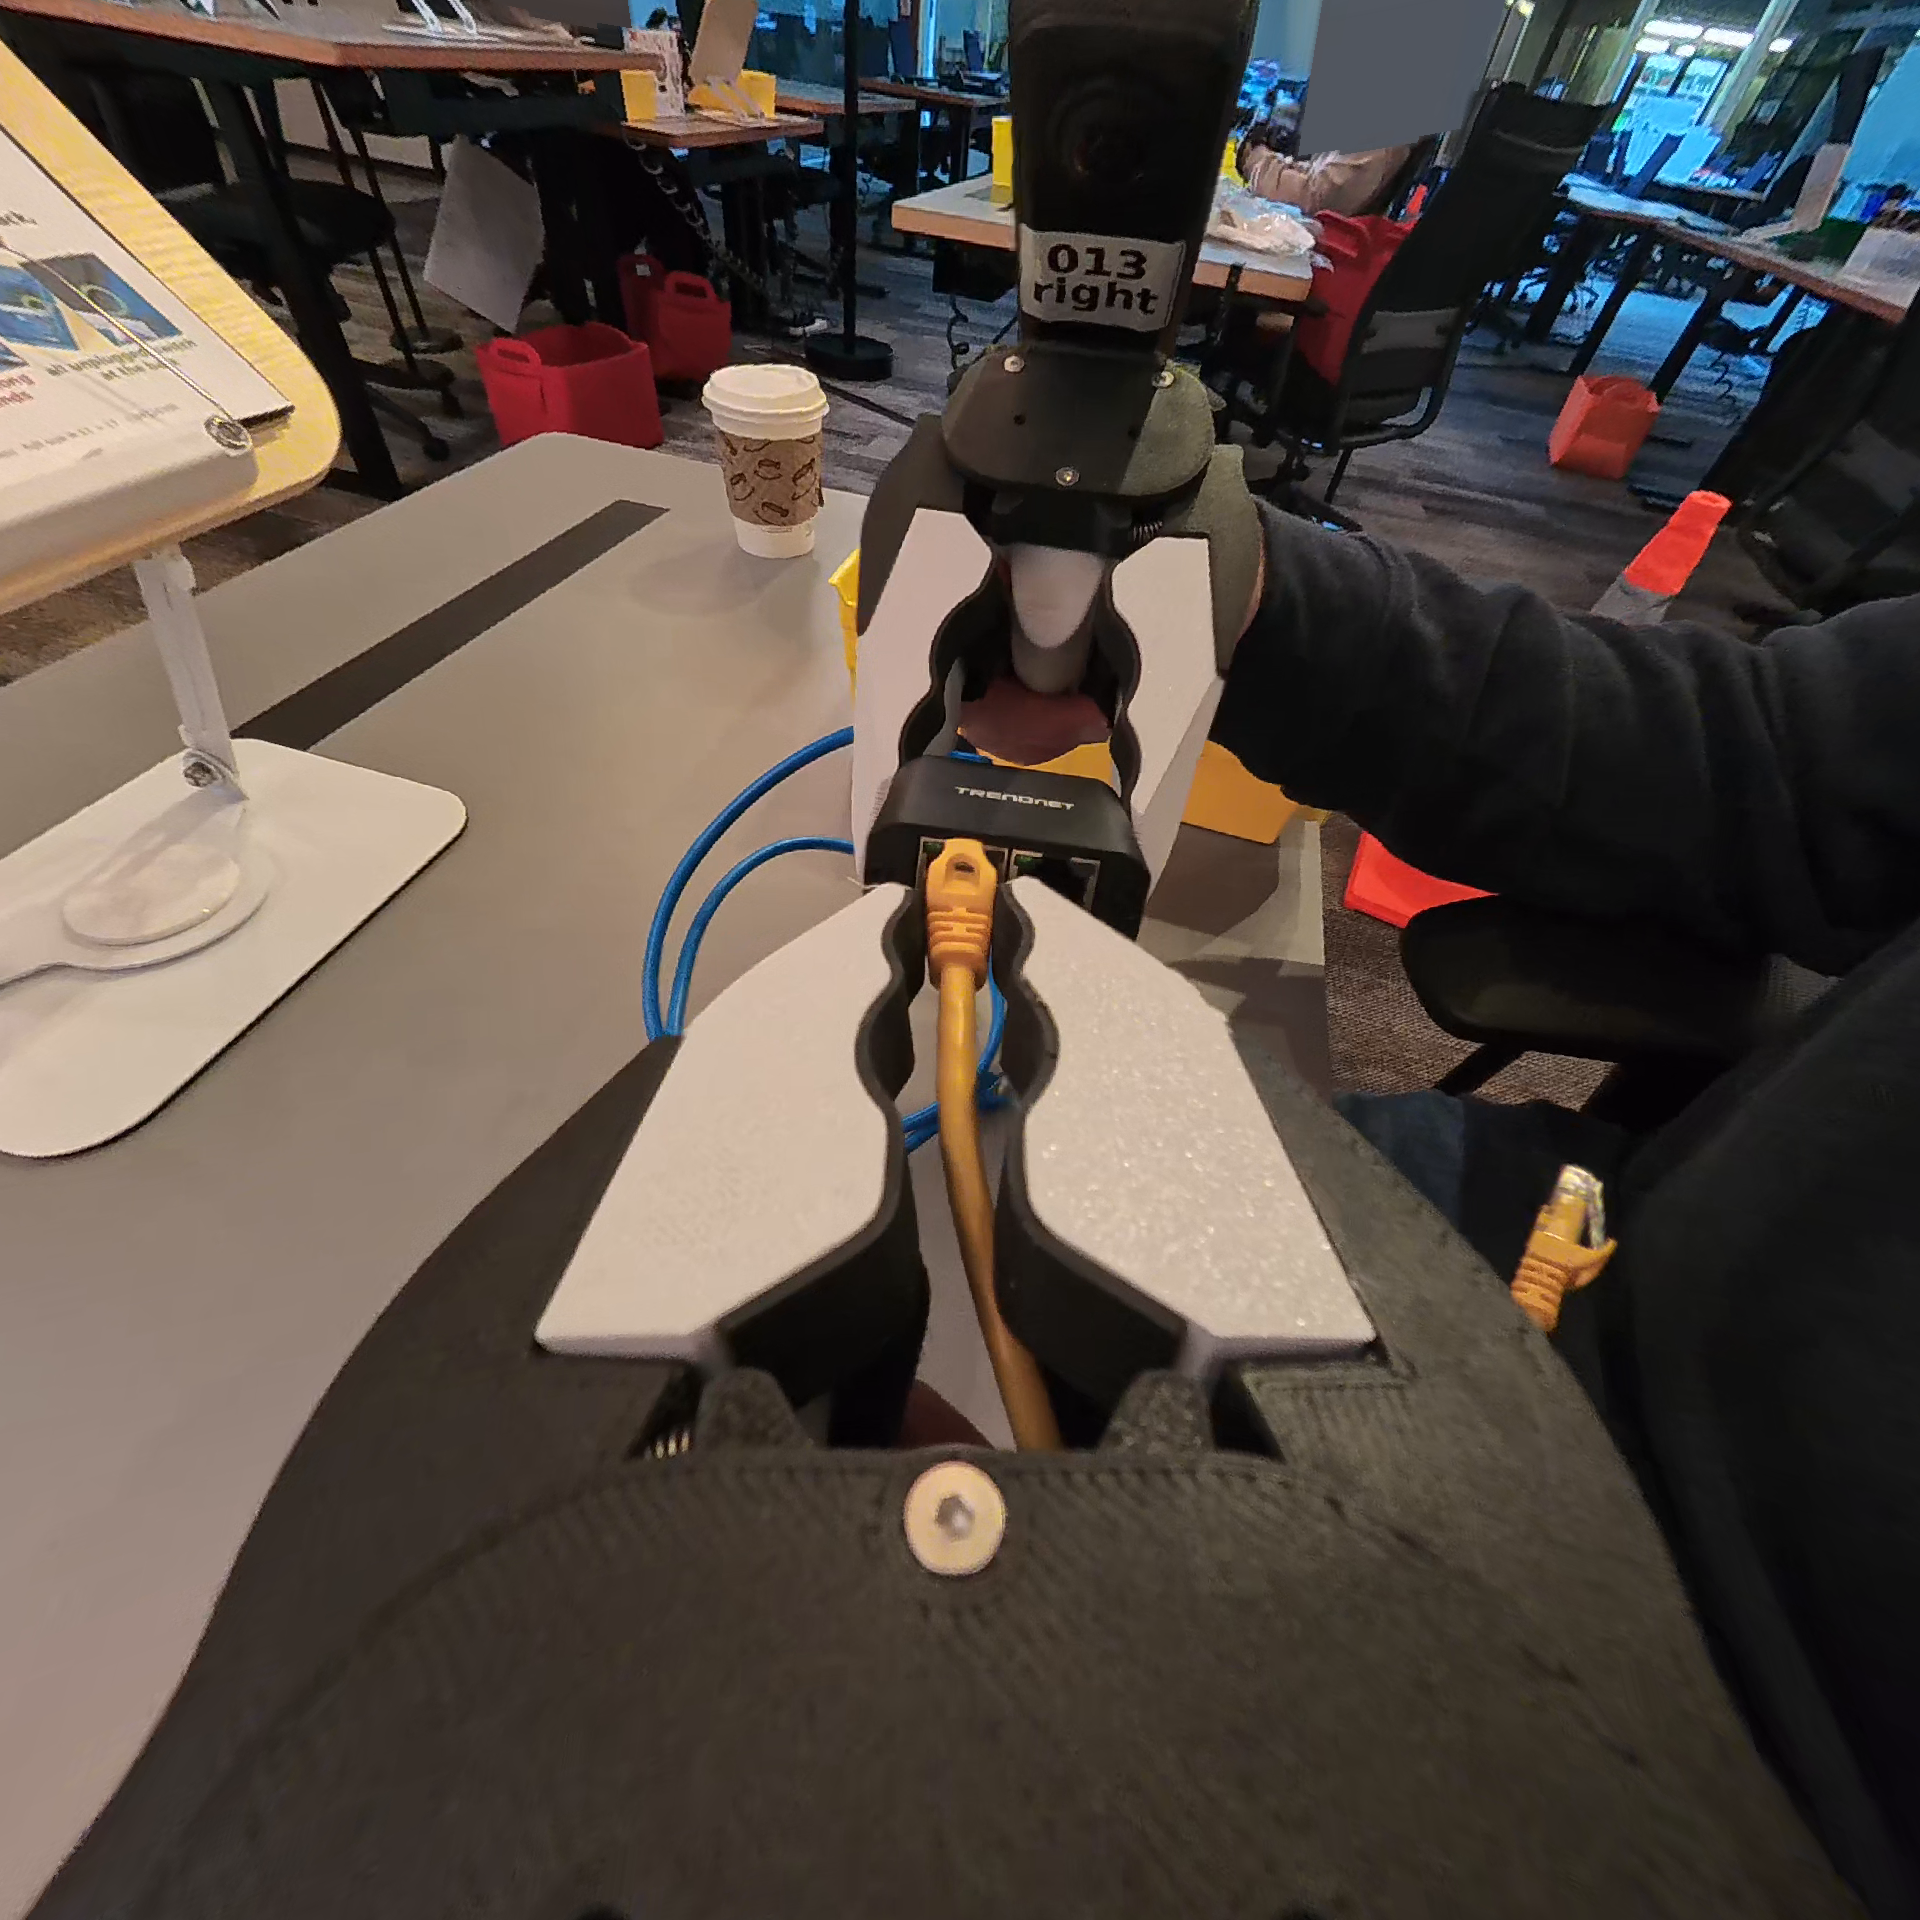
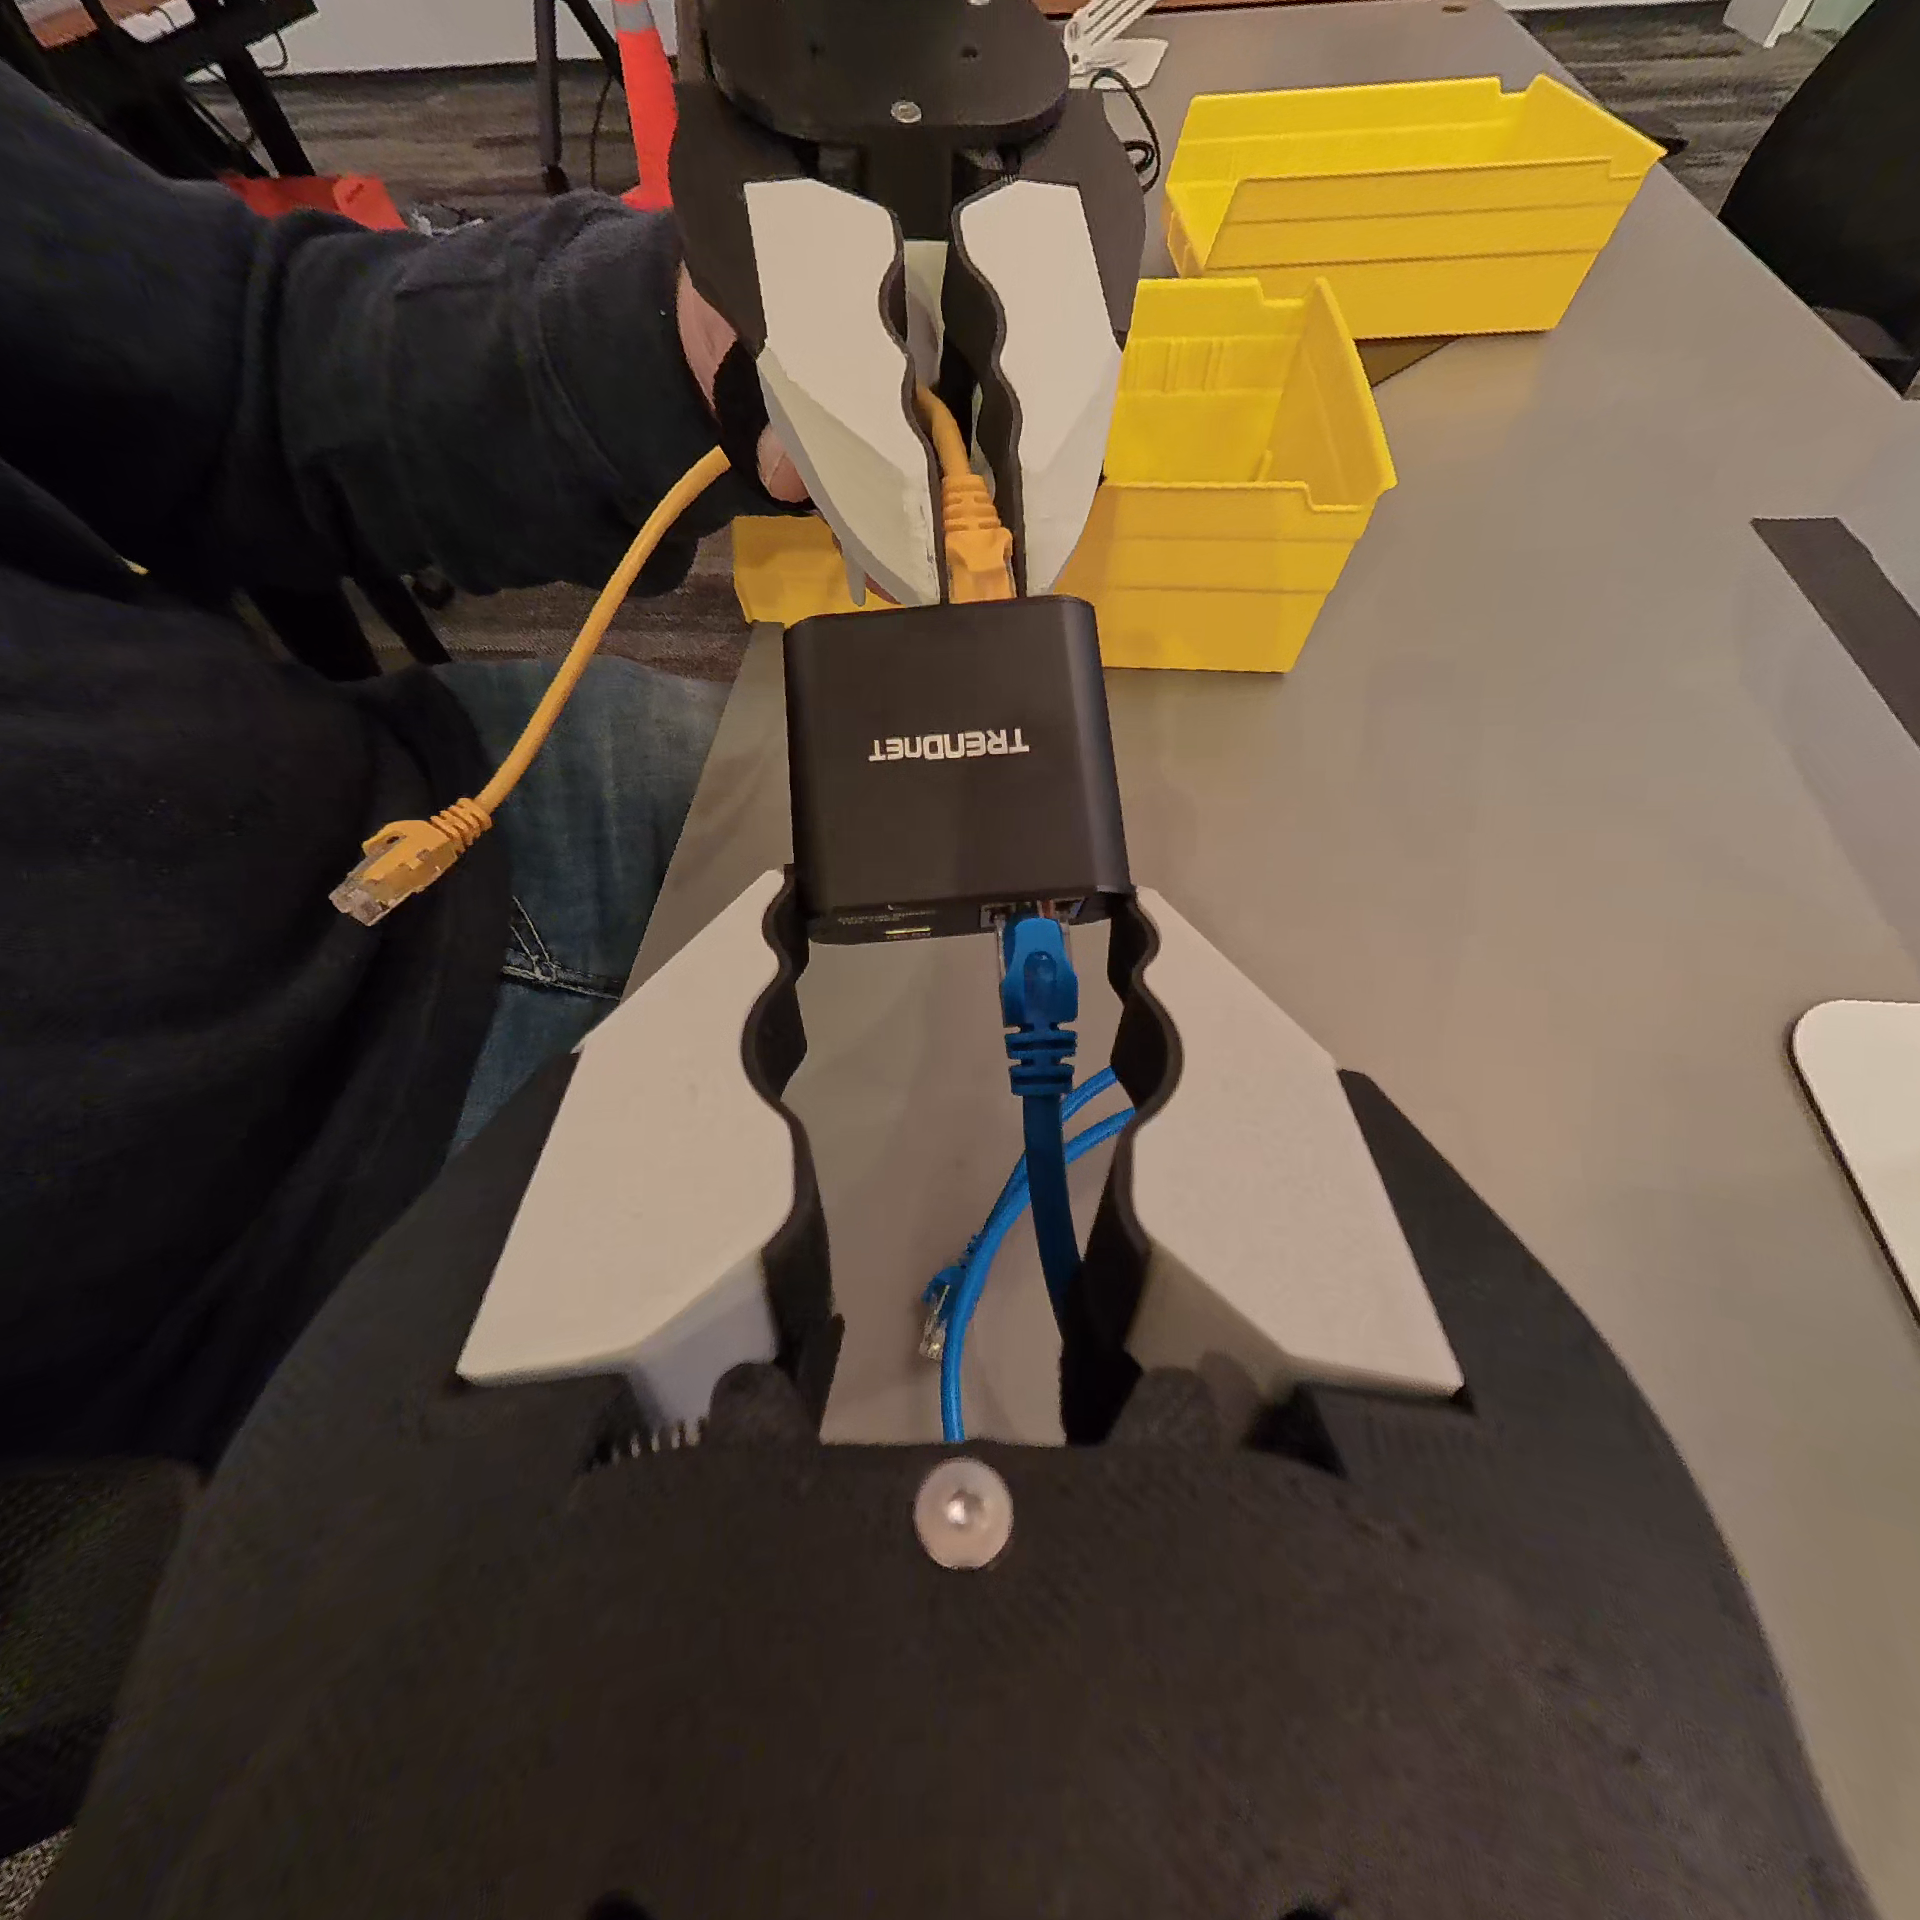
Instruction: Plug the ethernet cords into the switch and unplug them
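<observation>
The black switch [image 2: 951,748] sits at the edge of the grey table [image 2: 1507,883]. My right gripper [image 2: 956,906] is shut on the switch's sides near its end. A blue cord [image 2: 1039,997] is plugged into that end, and its loose plug [image 2: 935,1320] lies between my fingers. My left gripper [image 1: 958,902] is shut on the orange cord's plug [image 1: 961,914], which sits in a port on the switch's [image 1: 1013,821] other end. The orange cord's free plug [image 2: 400,857] hangs off the table. The left gripper [image 2: 971,582] also shows in the right wrist view.
Two yellow bins [image 2: 1403,197] [image 2: 1226,488] stand beyond the switch. A paper coffee cup [image 1: 769,457] stands at the far table edge. A white document stand [image 1: 208,935] is to the left. Blue cable loops [image 1: 686,914] lie beside the switch. There is about 5 centimetres between the tips of the two grippers.
</observation>
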`<state>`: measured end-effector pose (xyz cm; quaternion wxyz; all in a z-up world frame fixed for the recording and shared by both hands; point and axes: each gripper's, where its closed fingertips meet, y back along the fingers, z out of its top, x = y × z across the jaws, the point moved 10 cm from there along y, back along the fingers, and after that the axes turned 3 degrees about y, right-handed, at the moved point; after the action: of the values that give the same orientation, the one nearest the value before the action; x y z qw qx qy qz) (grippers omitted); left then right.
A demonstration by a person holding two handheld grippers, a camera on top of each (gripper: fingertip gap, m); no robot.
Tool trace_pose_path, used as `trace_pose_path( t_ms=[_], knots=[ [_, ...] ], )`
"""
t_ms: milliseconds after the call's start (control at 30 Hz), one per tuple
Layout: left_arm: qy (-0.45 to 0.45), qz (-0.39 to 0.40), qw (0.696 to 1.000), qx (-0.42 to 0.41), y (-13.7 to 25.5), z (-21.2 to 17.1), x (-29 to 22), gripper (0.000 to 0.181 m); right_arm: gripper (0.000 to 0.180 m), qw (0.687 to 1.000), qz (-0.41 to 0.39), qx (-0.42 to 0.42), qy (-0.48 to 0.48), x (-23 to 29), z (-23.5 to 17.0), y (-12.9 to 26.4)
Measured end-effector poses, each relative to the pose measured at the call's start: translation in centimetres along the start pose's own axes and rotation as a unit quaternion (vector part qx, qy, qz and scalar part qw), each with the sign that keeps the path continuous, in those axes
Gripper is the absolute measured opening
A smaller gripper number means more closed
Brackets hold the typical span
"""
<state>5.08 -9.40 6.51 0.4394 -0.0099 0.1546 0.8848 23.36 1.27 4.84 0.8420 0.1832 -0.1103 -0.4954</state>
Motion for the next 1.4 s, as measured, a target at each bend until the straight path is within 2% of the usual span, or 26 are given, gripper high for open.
trace_pose_path(
  t_ms=[333,867,967,1233,1400],
  knots=[
    [0.043,-0.042,0.998,-0.004,-0.1,-0.4,0.5,0.013,0.058,1.000,0.006,0.003,0.004,0.1,0.1,0.0],
    [0.008,-0.005,1.000,-0.008,-0.1,0.2,0.5,0.013,0.058,1.000,0.000,-0.016,-0.006,-0.4,-0.2,-0.1],
    [-0.006,0.023,0.999,-0.022,0.2,0.5,0.6,0.018,0.059,1.000,-0.004,-0.011,-0.008,-0.6,-0.4,-0.1],
    [-0.056,0.115,0.992,-0.002,3.5,2.5,0.8,0.028,0.058,0.999,-0.015,-0.021,-0.026,-1.2,-1.4,0.2],
    [-0.083,0.190,0.978,0.012,9.4,4.0,-0.2,0.028,0.058,0.999,-0.027,-0.025,-0.034,-1.4,-1.8,0.7]
  ],
)
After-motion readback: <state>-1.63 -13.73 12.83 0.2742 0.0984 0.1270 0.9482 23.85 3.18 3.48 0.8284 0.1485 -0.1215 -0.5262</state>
